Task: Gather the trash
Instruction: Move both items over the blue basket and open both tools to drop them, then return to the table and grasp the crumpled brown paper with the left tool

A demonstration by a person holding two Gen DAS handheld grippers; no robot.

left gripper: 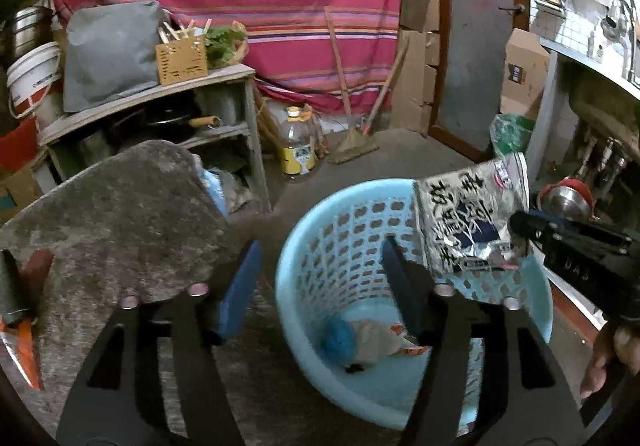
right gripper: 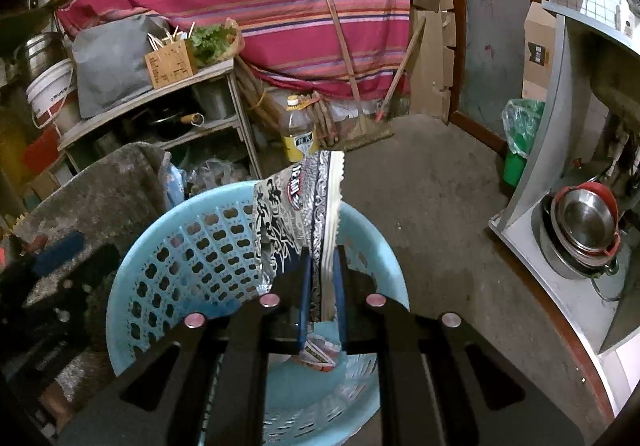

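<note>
Right tongs [right gripper: 322,298] clamped on foil wrapper [right gripper: 298,218], held over blue basket [right gripper: 132,286] for dropping. Left tongs [left gripper: 320,282] spread apart, empty, above basket.

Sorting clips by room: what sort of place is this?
Likely a cluttered home kitchen or storeroom: stacked steel bowls, yellow-labelled oil bottle, straw broom on bare concrete.

A crumpled silver-and-blue printed foil wrapper [right gripper: 298,222] hangs upright above the round light-blue perforated plastic basket [right gripper: 168,246]; crumpled wrappers [left gripper: 372,340] lie on its bottom.
</note>
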